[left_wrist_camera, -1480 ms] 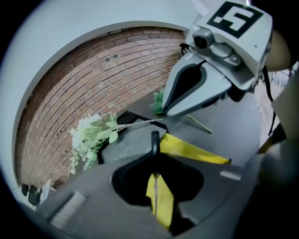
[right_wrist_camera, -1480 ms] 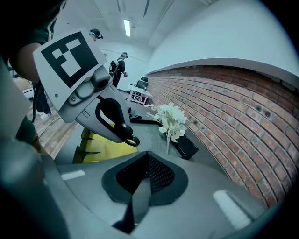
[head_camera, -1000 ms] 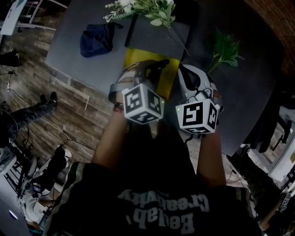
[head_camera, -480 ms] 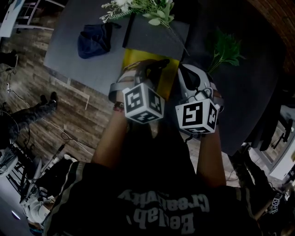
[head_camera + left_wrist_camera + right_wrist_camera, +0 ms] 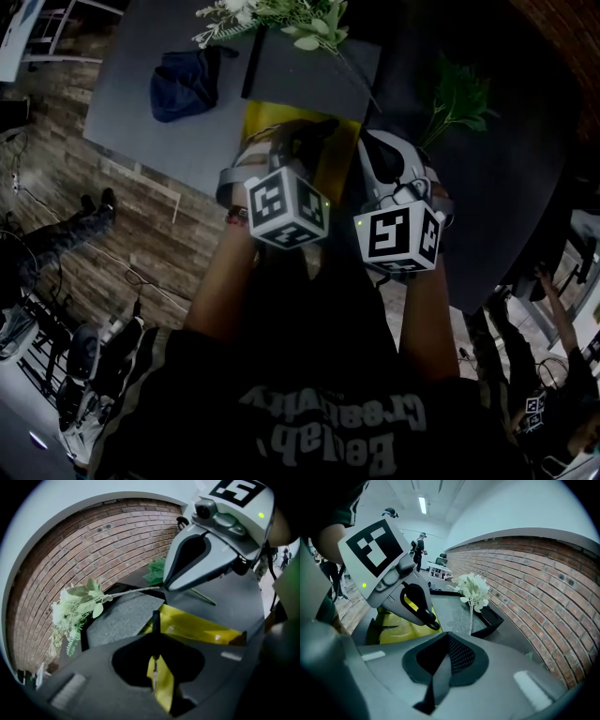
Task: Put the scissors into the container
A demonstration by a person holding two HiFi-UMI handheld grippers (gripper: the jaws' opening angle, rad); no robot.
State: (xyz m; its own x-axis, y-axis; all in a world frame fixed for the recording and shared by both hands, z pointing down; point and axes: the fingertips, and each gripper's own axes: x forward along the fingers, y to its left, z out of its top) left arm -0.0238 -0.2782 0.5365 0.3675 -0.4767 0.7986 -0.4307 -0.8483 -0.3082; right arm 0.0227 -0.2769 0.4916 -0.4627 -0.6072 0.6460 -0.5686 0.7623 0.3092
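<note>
The yellow container (image 5: 255, 117) lies open on the dark table, just in front of both grippers. My left gripper (image 5: 314, 133) hangs over it, shut on the scissors (image 5: 155, 619). These stand thin and upright between its jaws, with a pale blade showing low in the gap. In the right gripper view the scissors' black handle loop (image 5: 423, 612) sticks out of the left gripper (image 5: 417, 603) above the container (image 5: 393, 631). My right gripper (image 5: 377, 155) is close beside it on the right, shut with nothing in it (image 5: 440, 670).
A black tray with a grey mat (image 5: 309, 70) lies behind the container, with white artificial flowers (image 5: 281, 14) across its far edge. A green leafy sprig (image 5: 459, 103) lies to the right and a blue cloth (image 5: 183, 80) to the left. A brick wall (image 5: 93, 545) stands beyond the table.
The head view has drifted a little. Both grippers keep their places over the yellow container, and the left one still grips the scissors.
</note>
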